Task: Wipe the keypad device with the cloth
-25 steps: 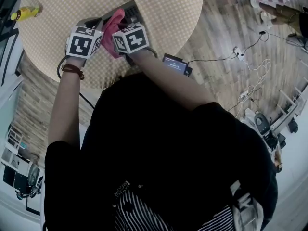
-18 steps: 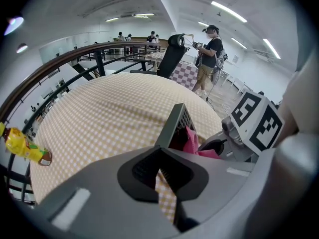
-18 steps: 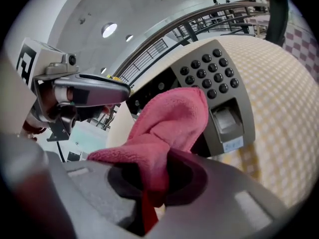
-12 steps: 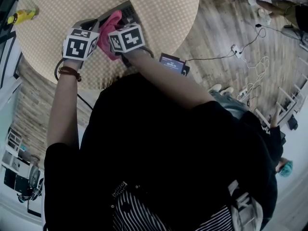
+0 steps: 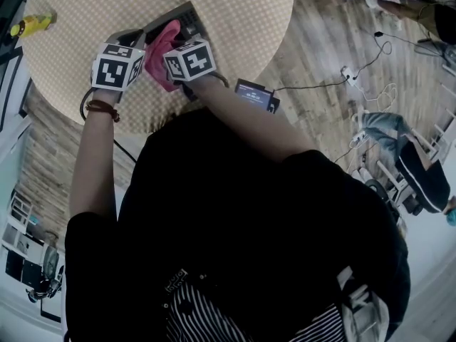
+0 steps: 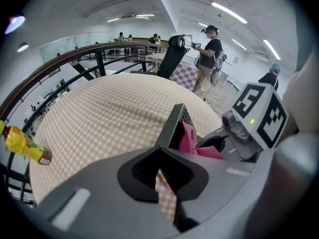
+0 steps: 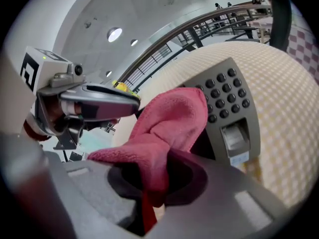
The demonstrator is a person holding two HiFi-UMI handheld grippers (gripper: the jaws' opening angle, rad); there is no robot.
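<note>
The grey keypad device [image 5: 178,16] stands propped up on the round checked table [image 5: 235,20]; its dark keys and card slot [image 7: 227,106] show in the right gripper view. A pink cloth [image 7: 167,126] drapes over the device's left part, with my right gripper [image 7: 149,183] shut on the cloth's lower end. My left gripper [image 6: 162,171] is closed at the device's near edge [image 6: 174,123], which rises thin and tilted from the jaws. In the head view both marker cubes sit side by side, left [image 5: 117,66] and right [image 5: 189,59], with the pink cloth [image 5: 162,48] between them.
A yellow bottle [image 5: 28,23] lies near the table's far left rim, also visible as the yellow bottle [image 6: 22,146] in the left gripper view. A small screen unit [image 5: 255,95] hangs at the near table edge. Cables [image 5: 356,70] trail over the wooden floor. A railing [image 6: 75,59] curves behind the table.
Both grippers and the cloth have shifted slightly left and up over the device. A person has come into view on the floor at right.
</note>
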